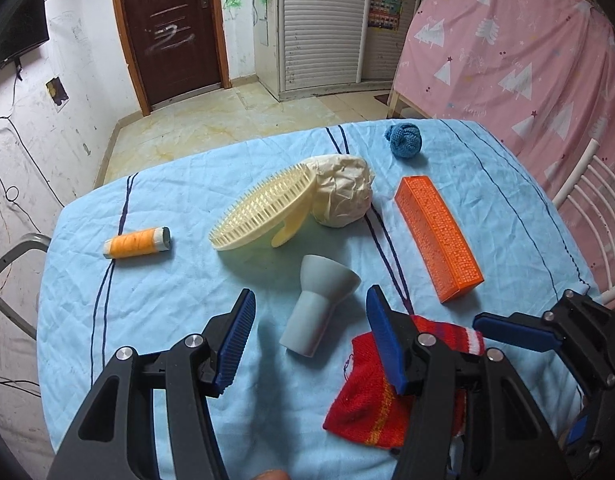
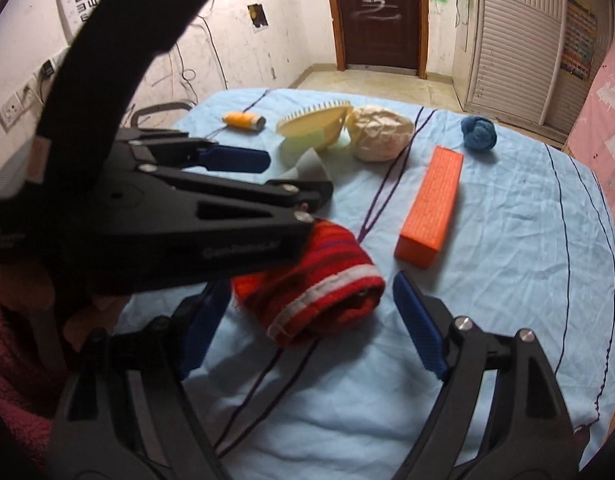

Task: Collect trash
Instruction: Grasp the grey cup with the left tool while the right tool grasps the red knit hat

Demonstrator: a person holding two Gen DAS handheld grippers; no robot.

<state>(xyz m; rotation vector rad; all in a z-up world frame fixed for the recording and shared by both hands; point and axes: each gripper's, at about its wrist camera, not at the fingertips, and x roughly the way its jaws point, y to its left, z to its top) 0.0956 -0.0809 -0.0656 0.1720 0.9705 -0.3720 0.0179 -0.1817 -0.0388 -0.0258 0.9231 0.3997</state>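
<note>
Hovering over the blue-clothed table [image 1: 155, 312], the left gripper [image 1: 307, 338] stands half open around a grey funnel-shaped cup [image 1: 319, 308] without pressing it. The right gripper [image 2: 315, 332] gapes wide, a red striped sock [image 2: 319, 292] lying between its pads, untouched, near the table's front edge. The crumpled paper ball [image 1: 343, 192] sits toward the far edge, against a cream comb-like brush [image 1: 263, 212].

Bare blue quilted cloth [image 2: 507, 264] lies open right of the orange mesh box [image 2: 429, 204]; the left gripper's black frame [image 2: 159, 208] blocks the red knitted sock's [image 2: 307, 296] left side.
</note>
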